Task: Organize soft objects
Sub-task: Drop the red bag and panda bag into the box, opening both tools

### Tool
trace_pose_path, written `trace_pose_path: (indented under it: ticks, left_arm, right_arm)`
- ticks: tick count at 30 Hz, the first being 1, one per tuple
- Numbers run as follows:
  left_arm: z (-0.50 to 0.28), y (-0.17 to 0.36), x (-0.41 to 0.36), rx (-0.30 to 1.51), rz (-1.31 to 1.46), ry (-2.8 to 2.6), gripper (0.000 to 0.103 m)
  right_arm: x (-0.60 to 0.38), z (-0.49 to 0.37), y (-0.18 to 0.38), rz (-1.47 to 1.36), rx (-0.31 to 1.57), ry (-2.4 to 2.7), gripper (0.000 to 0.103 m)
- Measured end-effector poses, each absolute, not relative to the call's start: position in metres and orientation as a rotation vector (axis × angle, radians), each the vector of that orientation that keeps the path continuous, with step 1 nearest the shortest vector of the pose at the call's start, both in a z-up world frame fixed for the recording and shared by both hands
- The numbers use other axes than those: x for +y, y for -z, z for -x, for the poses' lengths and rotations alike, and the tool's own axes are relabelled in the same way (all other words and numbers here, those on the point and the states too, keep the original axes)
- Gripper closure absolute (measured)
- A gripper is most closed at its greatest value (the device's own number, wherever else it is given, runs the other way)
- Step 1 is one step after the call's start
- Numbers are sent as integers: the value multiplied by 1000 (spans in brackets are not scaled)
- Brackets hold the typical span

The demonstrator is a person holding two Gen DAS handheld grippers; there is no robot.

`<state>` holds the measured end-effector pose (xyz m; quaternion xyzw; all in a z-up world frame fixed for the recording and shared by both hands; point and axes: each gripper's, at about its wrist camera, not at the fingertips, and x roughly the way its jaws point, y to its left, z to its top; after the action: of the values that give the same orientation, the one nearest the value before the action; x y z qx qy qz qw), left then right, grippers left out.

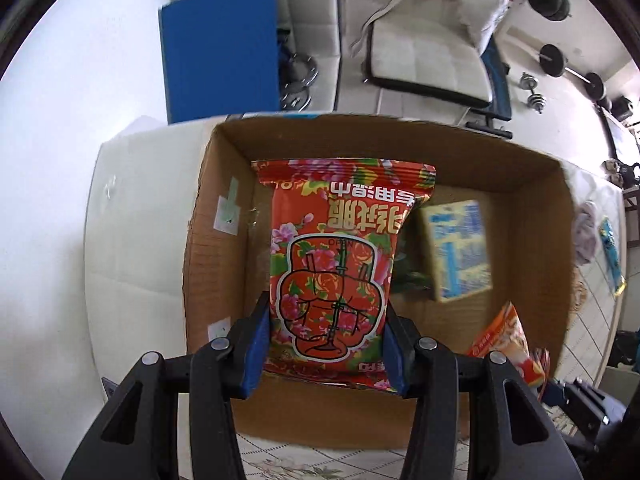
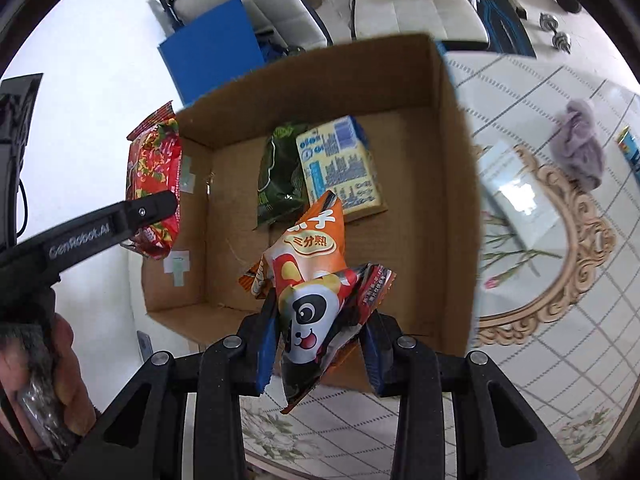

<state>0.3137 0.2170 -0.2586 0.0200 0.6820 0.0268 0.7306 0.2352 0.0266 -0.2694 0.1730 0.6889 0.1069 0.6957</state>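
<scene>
My left gripper is shut on a red floral wet-wipe pack and holds it over the left part of an open cardboard box. The same pack and the left gripper show at the box's left wall in the right wrist view. My right gripper is shut on a crumpled orange panda snack bag above the box's near edge. Inside the box lie a yellow-and-blue packet and a dark green bag. The orange bag also shows at the right in the left wrist view.
The box sits on a table with a patterned cloth. A purple soft cloth and a blue-yellow packet lie on the table to the right. A blue panel, a white sofa and dumbbells are beyond.
</scene>
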Motion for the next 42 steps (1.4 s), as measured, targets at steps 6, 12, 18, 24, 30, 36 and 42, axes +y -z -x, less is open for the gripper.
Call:
trace_pose_path:
  ticks: [6, 12, 18, 24, 30, 36, 42]
  left_arm:
    - [-335, 294, 238, 1560, -37, -50, 56]
    - [-348, 311, 241, 1626, -1, -41, 55]
    - [-337, 292, 241, 1585, -6, -27, 43]
    - [-307, 261, 233, 1510, -43, -22, 18]
    - [-260, 234, 224, 1435, -72, -21, 5]
    - [-225, 210, 224, 1376, -44, -45, 5]
    - [-192, 189, 219, 1350, -35, -57, 5]
  right_arm:
    - [41, -241, 308, -392, 1563, -193, 64]
    - [43, -243, 313, -362, 1576, -147, 35]
    - [46, -241, 300, -293, 1568, -137, 30]
    - [43, -234, 280, -195, 1541, -86, 21]
    - [37, -221, 260, -110, 1503, -29, 9]
    - [30, -200, 229, -70, 1462, -10, 9]
    - [25, -174, 205, -55, 1423, -43, 9]
